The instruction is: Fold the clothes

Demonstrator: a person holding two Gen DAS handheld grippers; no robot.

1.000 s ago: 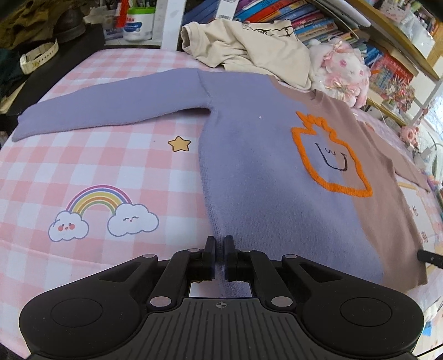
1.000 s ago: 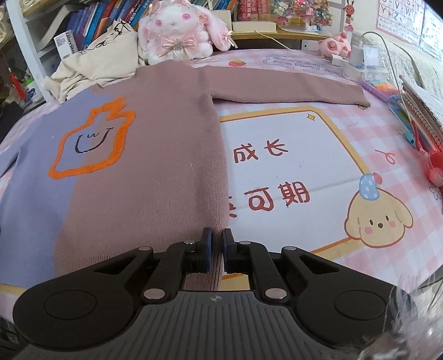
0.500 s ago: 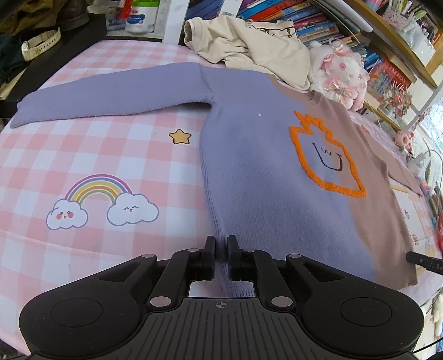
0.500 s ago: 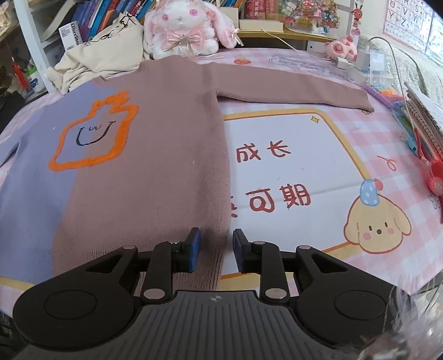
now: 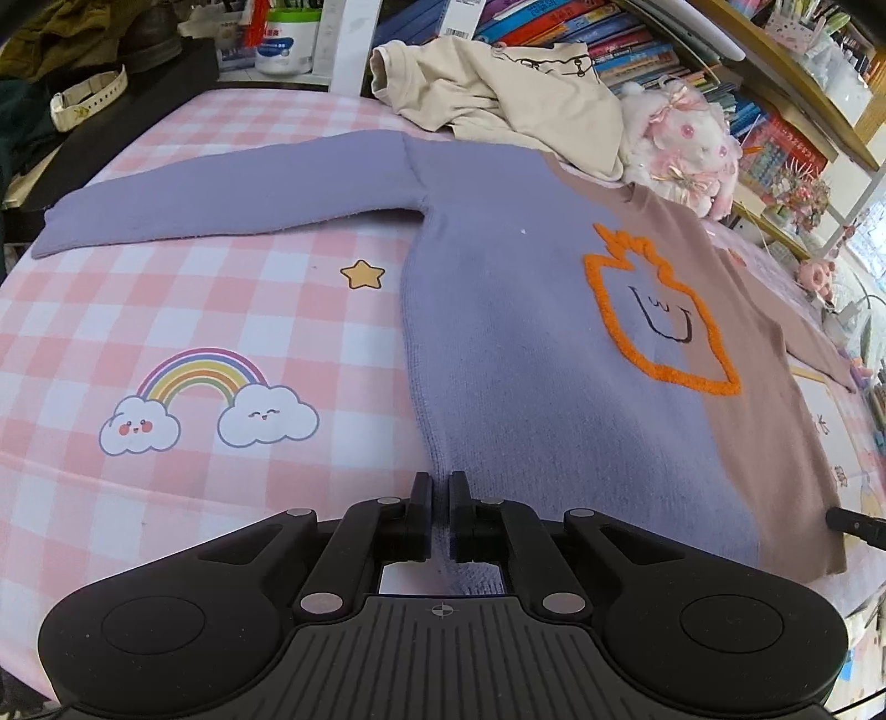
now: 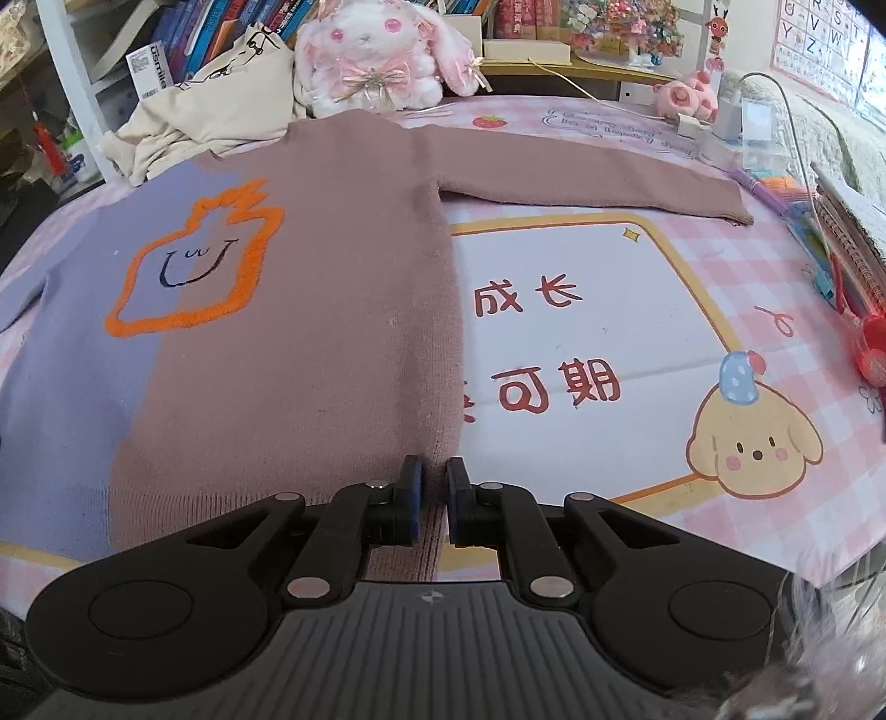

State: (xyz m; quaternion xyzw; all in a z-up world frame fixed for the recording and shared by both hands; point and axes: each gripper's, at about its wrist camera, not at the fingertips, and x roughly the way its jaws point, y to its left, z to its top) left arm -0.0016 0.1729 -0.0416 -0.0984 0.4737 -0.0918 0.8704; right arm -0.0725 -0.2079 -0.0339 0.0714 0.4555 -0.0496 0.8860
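Observation:
A sweater, purple [image 5: 526, 332] on its left half and brown [image 6: 310, 332] on its right, lies flat and face up on the pink checked table cover [image 5: 194, 310], with an orange outlined face on the chest. Both sleeves are spread out sideways. My left gripper [image 5: 440, 482] is shut on the purple bottom hem at its left corner, and fabric shows between the pads. At the brown bottom hem's right corner my right gripper [image 6: 433, 468] is shut on the knit.
A crumpled cream garment [image 5: 498, 83] and a pink plush rabbit [image 6: 376, 50] lie beyond the collar, in front of bookshelves. Notebooks, pens and a red tool [image 6: 830, 260] line the right edge of the table. A watch [image 5: 83, 99] sits on a dark surface at far left.
Half a second ago the right jaws stood apart over the brown hem; now they are closed on it again. The left jaws parted slightly and closed again. The sweater lies as before.

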